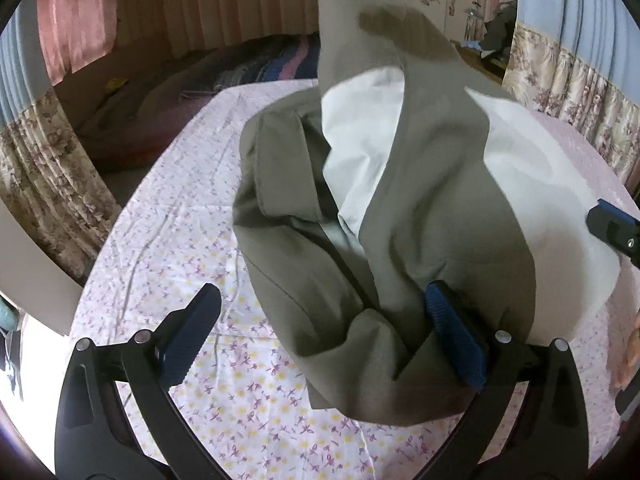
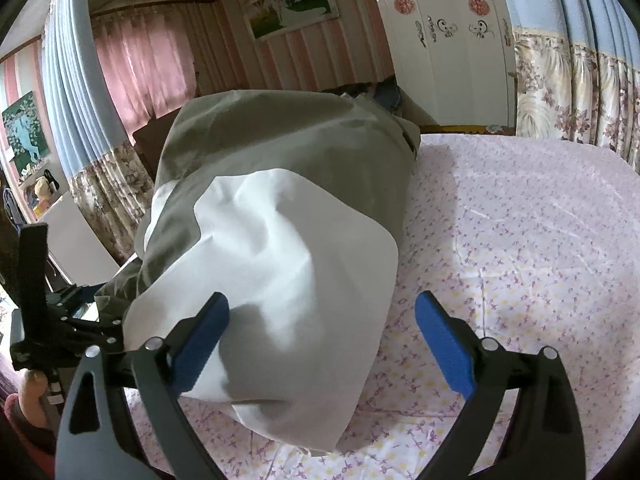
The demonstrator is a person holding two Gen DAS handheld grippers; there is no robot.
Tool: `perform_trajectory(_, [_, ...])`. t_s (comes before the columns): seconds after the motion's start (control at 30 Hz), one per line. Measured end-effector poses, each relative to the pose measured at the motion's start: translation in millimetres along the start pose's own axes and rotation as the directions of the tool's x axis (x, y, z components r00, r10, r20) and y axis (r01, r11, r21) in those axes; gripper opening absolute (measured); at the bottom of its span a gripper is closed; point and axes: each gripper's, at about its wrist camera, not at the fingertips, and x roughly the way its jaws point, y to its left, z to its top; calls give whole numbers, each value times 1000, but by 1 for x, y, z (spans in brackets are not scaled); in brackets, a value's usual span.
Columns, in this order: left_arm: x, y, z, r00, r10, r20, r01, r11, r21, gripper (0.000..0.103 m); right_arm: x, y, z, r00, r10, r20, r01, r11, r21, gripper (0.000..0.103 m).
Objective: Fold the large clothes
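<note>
1. One garment (image 1: 400,208), olive outside with a white lining, lies bunched on the bed's floral sheet (image 1: 168,208).
2. Two grippers work it: the left gripper (image 1: 320,336) has its fingers spread wide, the garment draped over the right-hand finger (image 1: 452,336).
3. The right gripper (image 2: 320,340) has its fingers wide apart, white lining bulging between them.
4. A white wardrobe (image 2: 444,40) stands behind the bed.

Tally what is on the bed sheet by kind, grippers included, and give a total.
Garment, olive with white lining: 1
Left gripper, jaws apart: 1
Right gripper, jaws apart: 1
Floral bed sheet underneath: 1
Total: 4
</note>
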Motion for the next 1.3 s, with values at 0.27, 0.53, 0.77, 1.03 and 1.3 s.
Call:
perform_trajectory(0.27, [11,-1,-4,1000,-24,-1,24,1000,7,100,8,-3,-3,1000,5,-10,-4,1000,25,100])
perform_trajectory(0.53, [10,0,-2,1000,-22,-4,22,1000,6,100,18,-5,-1,999,38,-37,-37,999,25,101])
perform_trajectory(0.77, [11,-1,-1,1000,-18,-10,18,1000,10,100,38,-12,1,986,128,-111,-122,990,66,101])
perform_trajectory(1.03, [13,-2,0,1000,-8,-17,8,1000,14,100,57,-12,4,968,184,-168,-175,982,69,101])
perform_trajectory(1.3, [15,-5,-3,1000,5,3,-5,1000,1,100,56,2,6,978,151,-146,-159,986,-43,75])
